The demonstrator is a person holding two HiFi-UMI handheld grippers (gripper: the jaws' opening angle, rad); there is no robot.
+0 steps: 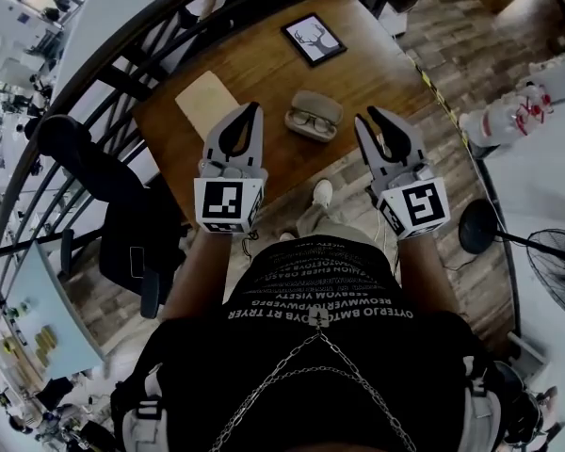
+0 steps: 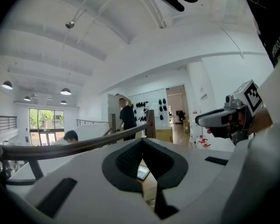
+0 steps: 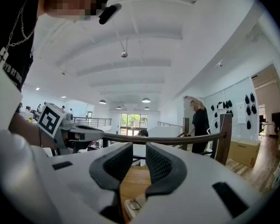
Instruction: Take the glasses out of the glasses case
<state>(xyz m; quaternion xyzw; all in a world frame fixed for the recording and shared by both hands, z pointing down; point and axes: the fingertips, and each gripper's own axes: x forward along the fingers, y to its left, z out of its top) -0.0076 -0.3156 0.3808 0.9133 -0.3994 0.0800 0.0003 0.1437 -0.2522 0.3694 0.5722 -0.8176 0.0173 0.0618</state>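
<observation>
An open beige glasses case (image 1: 314, 115) lies on the wooden table (image 1: 264, 69), with dark-framed glasses (image 1: 311, 120) inside it. My left gripper (image 1: 254, 109) hovers just left of the case, its tips together and nothing in them. My right gripper (image 1: 370, 115) hovers just right of the case with a gap between its fingers and nothing in it. Both point away from me, held above the table's near edge. In the right gripper view the case (image 3: 132, 206) shows low between the jaws of the right gripper (image 3: 139, 146). The left gripper view shows the left gripper (image 2: 141, 141) with its pads meeting.
A black-framed picture (image 1: 313, 38) lies at the table's far side and a pale mat (image 1: 207, 102) on its left part. A dark railing (image 1: 122, 55) curves behind the table, with a black chair (image 1: 104, 196) to the left. A fan (image 1: 546, 252) stands at the right.
</observation>
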